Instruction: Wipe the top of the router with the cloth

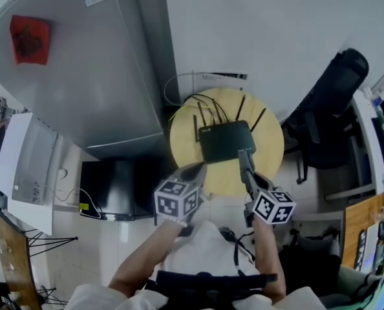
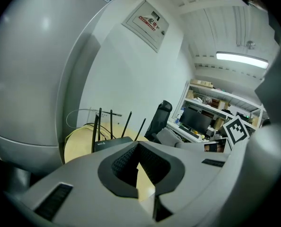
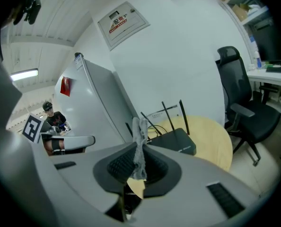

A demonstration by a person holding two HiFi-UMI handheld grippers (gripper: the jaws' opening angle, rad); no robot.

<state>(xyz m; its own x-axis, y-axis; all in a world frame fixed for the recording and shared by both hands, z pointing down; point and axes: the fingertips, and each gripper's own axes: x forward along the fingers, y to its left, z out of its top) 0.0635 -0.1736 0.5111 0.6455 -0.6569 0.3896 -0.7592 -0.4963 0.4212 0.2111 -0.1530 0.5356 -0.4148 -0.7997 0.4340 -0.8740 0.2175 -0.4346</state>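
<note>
The black router point(image 1: 225, 141) lies flat on the round table point(image 1: 269, 173), long side running left to right and antennas point(image 1: 213, 112) on its far edge. It sits just ahead of and below the right gripper point(image 1: 244, 155), whose jaws pinch the grey cloth point(image 3: 139, 148). The left gripper point(image 1: 197, 170), jaws closed on nothing, sits farther back at the near rim, and only the upright antennas look likely to obstruct.
</note>
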